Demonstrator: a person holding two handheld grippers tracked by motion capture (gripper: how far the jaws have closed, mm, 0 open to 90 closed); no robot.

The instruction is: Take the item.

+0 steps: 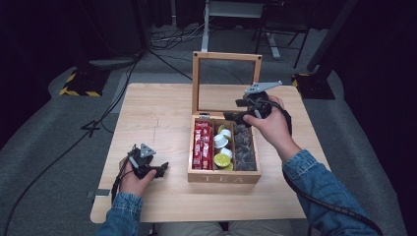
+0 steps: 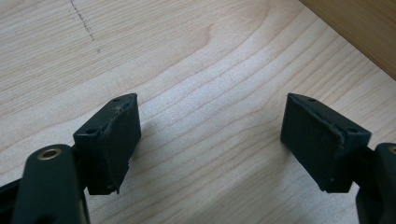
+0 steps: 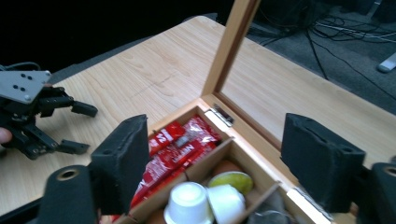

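While the left gripper (image 1: 156,169) rests on the table (image 1: 157,113) with jaws spread and empty, the right gripper (image 1: 235,114) hovers above the open tea box (image 1: 223,177), also spread. The white pods (image 3: 189,203) in compartment 2 of 3 lie directly below its jaws; the dividers leave narrow clearance.

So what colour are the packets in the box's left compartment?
Red packets, clearest in the right gripper view.
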